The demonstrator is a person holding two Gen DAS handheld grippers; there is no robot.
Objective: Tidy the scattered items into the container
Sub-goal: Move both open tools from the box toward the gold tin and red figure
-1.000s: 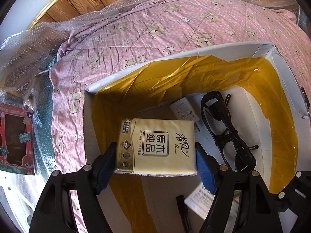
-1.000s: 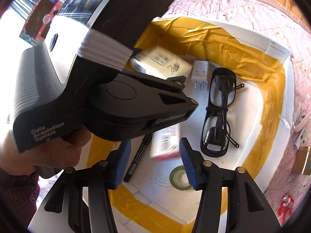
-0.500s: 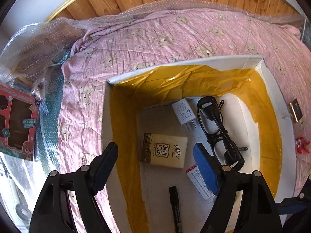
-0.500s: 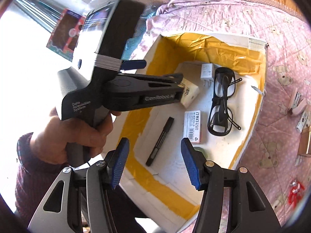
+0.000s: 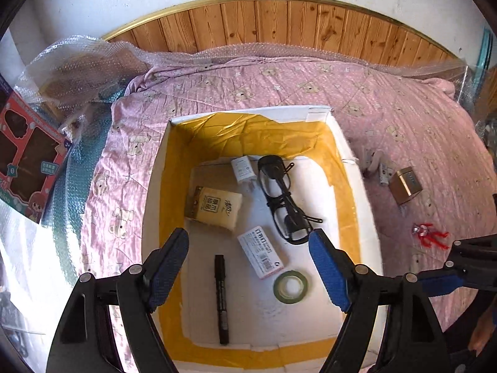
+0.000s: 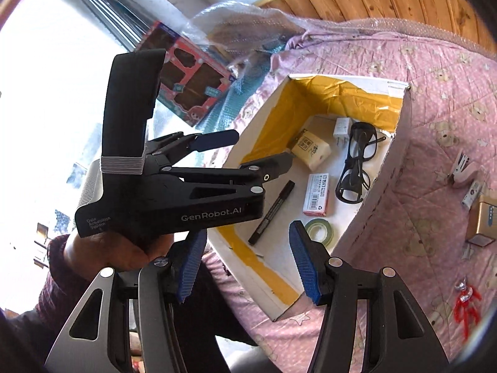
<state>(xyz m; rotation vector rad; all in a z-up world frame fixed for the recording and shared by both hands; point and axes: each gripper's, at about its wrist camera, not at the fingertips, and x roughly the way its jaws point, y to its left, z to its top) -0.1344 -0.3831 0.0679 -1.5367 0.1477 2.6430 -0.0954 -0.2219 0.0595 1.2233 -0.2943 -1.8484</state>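
Observation:
A white box (image 5: 248,112) lined with yellow tape sits on the pink bedspread. Inside lie a yellow tissue pack (image 5: 214,206), a white charger (image 5: 243,169), black glasses (image 5: 284,202), a staples box (image 5: 260,251), a black marker (image 5: 222,298) and a green tape roll (image 5: 290,286). My left gripper (image 5: 248,242) hovers open and empty above the box's near half. My right gripper (image 6: 248,230) is open and empty too, held back over the box's (image 6: 348,79) near corner. Outside, to the right, lie a stapler (image 5: 372,163), a gold box (image 5: 405,185) and a red toy figure (image 5: 430,236).
A red toy package (image 5: 28,158) and bubble wrap (image 5: 80,71) lie left of the bed. A wooden headboard (image 5: 279,21) runs along the far side. A hand (image 6: 108,248) with a dark red sleeve holds the left gripper (image 6: 257,152).
The left gripper let go of the tissue pack, which now lies in the box, then rose and drew back. The right gripper also pulled back and up from the box.

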